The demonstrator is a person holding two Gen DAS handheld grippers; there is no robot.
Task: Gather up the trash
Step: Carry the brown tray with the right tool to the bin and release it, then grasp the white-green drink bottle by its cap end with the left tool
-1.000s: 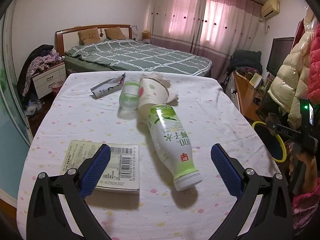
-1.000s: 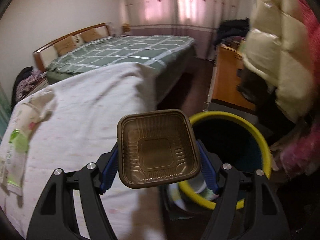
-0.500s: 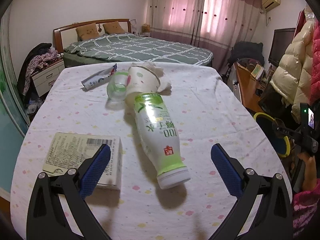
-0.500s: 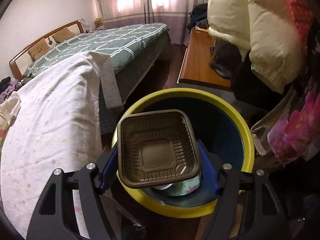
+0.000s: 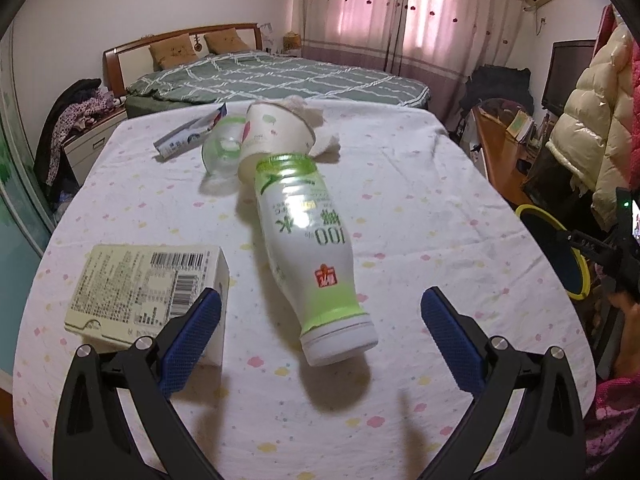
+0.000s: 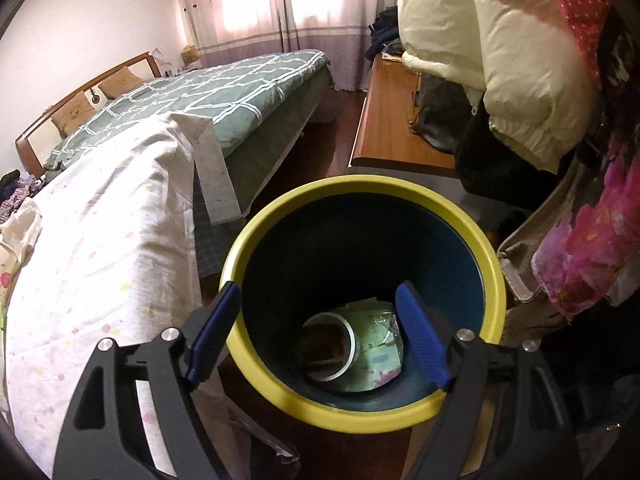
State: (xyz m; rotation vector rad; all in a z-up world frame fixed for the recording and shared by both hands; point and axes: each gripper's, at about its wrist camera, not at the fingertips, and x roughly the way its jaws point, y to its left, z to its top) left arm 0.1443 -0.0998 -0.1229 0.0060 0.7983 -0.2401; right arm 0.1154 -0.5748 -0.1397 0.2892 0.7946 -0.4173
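My left gripper (image 5: 318, 334) is open just above the table, its fingers on either side of the cap end of a white-and-green bottle (image 5: 308, 246) lying on its side. A cream box with a barcode (image 5: 146, 282) lies by the left finger. A paper cup (image 5: 276, 136), a clear cup (image 5: 222, 150) and a wrapper (image 5: 188, 138) lie farther back. My right gripper (image 6: 318, 338) is open and empty over the yellow-rimmed bin (image 6: 360, 196). Trash lies at the bin's bottom (image 6: 360, 350).
The table has a white dotted cloth (image 5: 420, 200). The bin also shows at the table's right side in the left wrist view (image 5: 560, 248). A bed (image 5: 280, 76) stands behind. A wooden desk (image 6: 394, 120) and hanging coats (image 6: 500, 60) crowd the bin's far side.
My right gripper moved over the bin, opened, and the brown plastic tray it held is gone from its fingers. My left gripper moved closer to the bottle.
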